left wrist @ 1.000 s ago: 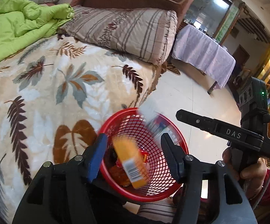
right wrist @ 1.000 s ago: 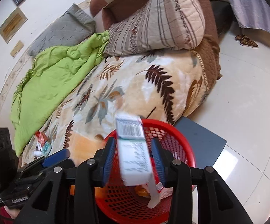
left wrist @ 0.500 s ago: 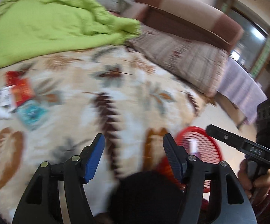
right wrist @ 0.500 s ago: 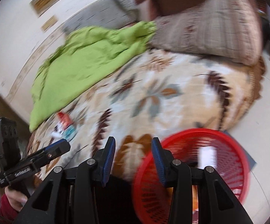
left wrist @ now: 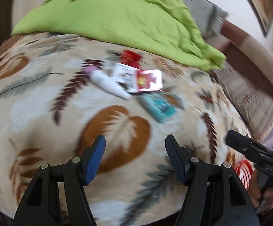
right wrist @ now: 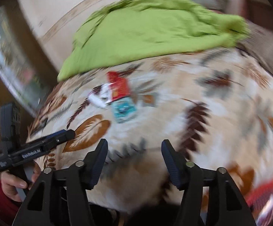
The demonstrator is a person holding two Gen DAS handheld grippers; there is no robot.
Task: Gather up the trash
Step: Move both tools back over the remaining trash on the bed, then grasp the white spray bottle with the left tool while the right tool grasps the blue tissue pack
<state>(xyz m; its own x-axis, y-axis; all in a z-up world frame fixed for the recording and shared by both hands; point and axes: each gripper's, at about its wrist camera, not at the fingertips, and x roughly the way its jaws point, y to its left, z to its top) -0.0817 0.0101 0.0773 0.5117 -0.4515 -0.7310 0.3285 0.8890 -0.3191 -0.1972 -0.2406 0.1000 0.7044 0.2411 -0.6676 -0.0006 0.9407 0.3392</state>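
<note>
Step in hand: approach. Both the left hand-held gripper and the right hand-held gripper are empty; the right's jaws are opening. Crumpled red, white and teal wrappers lie upper centre on the leaf-patterned bed blanket. Next: descend, straddle one wrapper.

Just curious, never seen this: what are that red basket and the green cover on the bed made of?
The red basket looks like moulded plastic mesh, judging by its glossy lattice, though it's blurred. The green cover seems soft matte fabric: it lies rumpled in folds.
</note>
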